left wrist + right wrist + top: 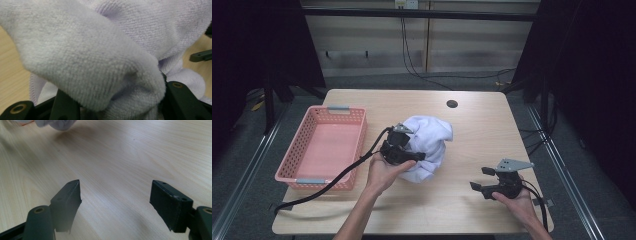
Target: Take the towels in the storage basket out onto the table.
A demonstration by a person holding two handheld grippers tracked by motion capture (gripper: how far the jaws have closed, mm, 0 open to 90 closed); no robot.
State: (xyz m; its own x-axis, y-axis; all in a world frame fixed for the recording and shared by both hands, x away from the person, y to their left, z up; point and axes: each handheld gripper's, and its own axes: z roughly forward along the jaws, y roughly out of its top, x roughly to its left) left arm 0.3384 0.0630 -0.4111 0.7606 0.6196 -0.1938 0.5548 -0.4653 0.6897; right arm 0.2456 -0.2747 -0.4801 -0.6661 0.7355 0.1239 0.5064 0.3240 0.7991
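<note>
Left gripper (414, 156): in my left hand (382, 172), jaws half apart around a fold of the white towel (428, 142).
Right gripper (479, 179): in my right hand (517, 199), jaws wide, empty, well right of the towel.

Pale lilac-white terry towel (428, 145), fine looped weave showing close up. Light wood-grain table (472, 130) with one dark round hole (452, 104). Pink lattice-walled basket (323, 147) with grey handles. Black left gripper (404, 152) and right gripper (492, 186), black jaws with brass-coloured rivets, grey plate on top.
</note>
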